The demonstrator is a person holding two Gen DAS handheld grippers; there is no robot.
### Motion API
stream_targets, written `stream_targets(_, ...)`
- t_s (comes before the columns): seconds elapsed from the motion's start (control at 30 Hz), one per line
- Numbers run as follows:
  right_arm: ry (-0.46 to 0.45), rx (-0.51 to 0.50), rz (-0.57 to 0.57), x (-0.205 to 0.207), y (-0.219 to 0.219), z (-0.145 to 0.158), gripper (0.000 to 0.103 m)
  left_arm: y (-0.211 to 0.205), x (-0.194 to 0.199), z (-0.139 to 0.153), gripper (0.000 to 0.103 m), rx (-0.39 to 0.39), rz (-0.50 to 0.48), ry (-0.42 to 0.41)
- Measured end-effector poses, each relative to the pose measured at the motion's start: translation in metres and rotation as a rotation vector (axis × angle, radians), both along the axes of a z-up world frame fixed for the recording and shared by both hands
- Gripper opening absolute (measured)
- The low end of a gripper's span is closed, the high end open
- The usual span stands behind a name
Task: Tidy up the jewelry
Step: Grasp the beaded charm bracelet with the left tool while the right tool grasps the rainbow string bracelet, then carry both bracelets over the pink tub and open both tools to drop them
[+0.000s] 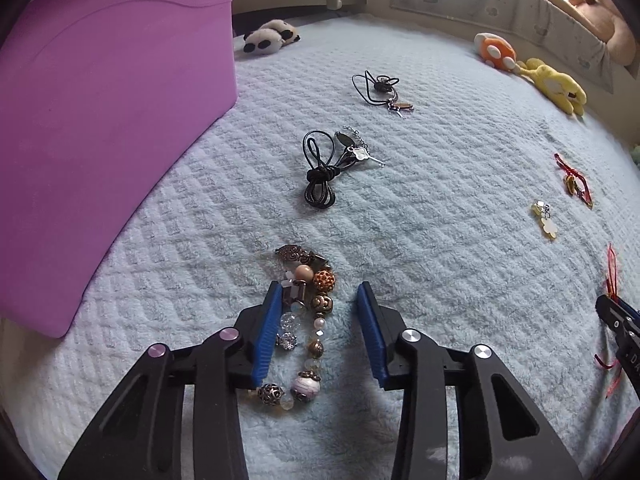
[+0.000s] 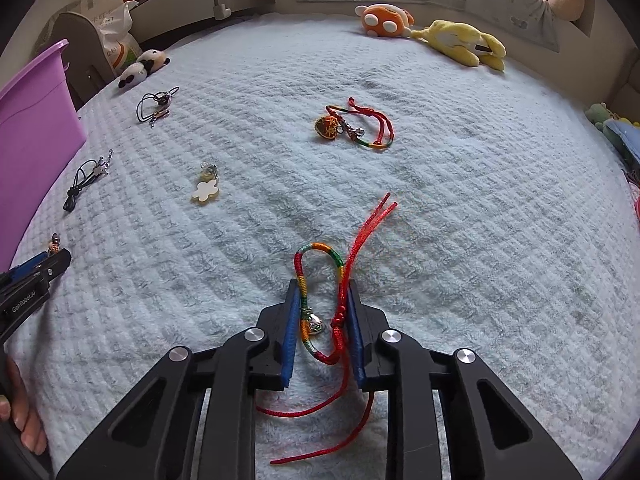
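Observation:
A bracelet of mixed brown, orange and clear beads (image 1: pixel 316 320) lies on the pale blue quilted bed. My left gripper (image 1: pixel 319 286) straddles it. The left pad touches the beads, a gap shows at the right pad, so it is open. A rainbow-and-red woven cord bracelet (image 2: pixel 320 248) with a small bell lies looped between the pads of my right gripper (image 2: pixel 324 285). One strand sits against each pad, and the jaws are narrowed onto the loop. Loose red tails trail behind. Each gripper shows at the edge of the other view: the right gripper (image 1: pixel 616 320) and the left gripper (image 2: pixel 44 264).
A purple bin (image 1: pixel 100 120) stands at the left. Two black cord necklaces (image 1: pixel 320 172) (image 1: pixel 380 90), a flower charm (image 2: pixel 206 190) and a red bracelet with a heart charm (image 2: pixel 352 128) lie farther out. Plush toys (image 2: pixel 460 44) line the far edge. A hand (image 2: pixel 24 420) shows at the lower left.

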State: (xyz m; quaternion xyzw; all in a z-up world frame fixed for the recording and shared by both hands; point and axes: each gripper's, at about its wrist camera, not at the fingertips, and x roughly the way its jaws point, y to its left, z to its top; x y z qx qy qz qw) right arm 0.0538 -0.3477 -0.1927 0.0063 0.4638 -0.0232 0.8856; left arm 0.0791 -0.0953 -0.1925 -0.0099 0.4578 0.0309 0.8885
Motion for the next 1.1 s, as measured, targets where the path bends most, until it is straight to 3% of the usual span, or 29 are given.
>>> stream_targets(0.07, -0.001, 0.011, -0.008, -0.001, -0.003, 0.001, 0.009, -0.002, -0.001, 0.001, 0.023, 0.003, -0.009, 0.000)
stream_targets(0.17, -0.002, 0.023, -0.007, -0.003, -0.004, 0.003, 0.007, -0.001, -0.004, 0.003, 0.009, -0.002, -0.015, 0.002)
stream_targets(0.7, 0.001, 0.065, 0.018, -0.030, 0.006, 0.031, 0.006, 0.001, -0.024, 0.037, 0.009, -0.014, -0.039, -0.012)
stream_targets(1.1, -0.010, 0.086, 0.070, -0.052, 0.017, 0.080, 0.006, 0.011, -0.035, 0.095, 0.009, -0.007, -0.031, -0.066)
